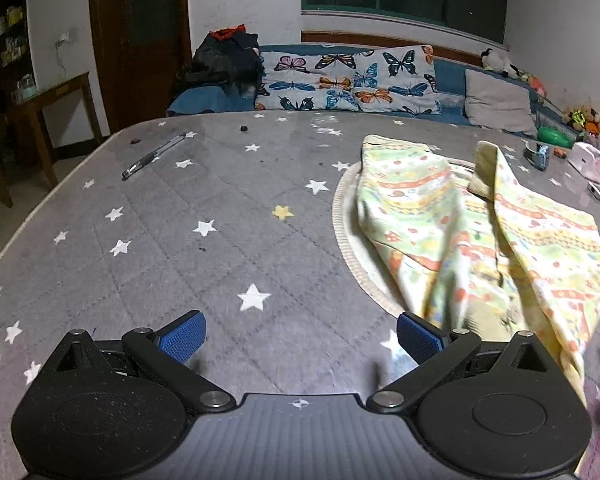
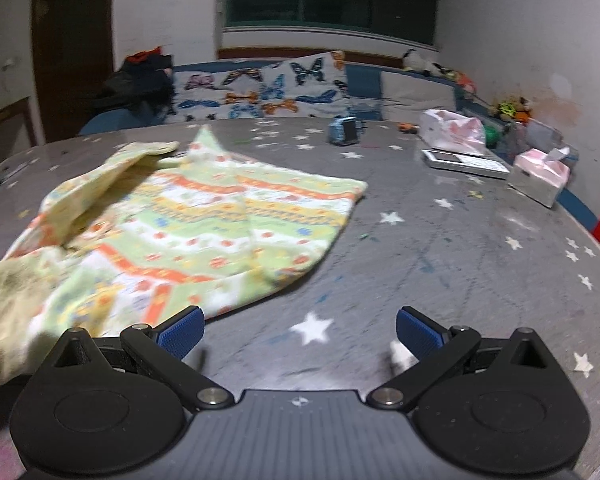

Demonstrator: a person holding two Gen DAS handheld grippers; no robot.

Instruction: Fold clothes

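Observation:
A small patterned garment (image 1: 480,236), pale green and yellow with orange bands, lies crumpled on the grey star-print table cover (image 1: 220,220). In the left wrist view it lies to the right, reaching down beside the right blue pad. My left gripper (image 1: 300,334) is open over bare cover, nothing between its fingers. In the right wrist view the garment (image 2: 188,232) spreads to the left, its near edge by the left blue pad. My right gripper (image 2: 298,330) is open above the cover with nothing held.
A pen (image 1: 154,156) lies at the far left of the table. A round woven mat (image 1: 348,240) sits under the garment. A tissue box (image 2: 540,176), a flat white device (image 2: 464,164), a pink bag (image 2: 452,130) and a small blue object (image 2: 344,130) stand at the right. Butterfly pillows (image 1: 348,80) line the bench behind.

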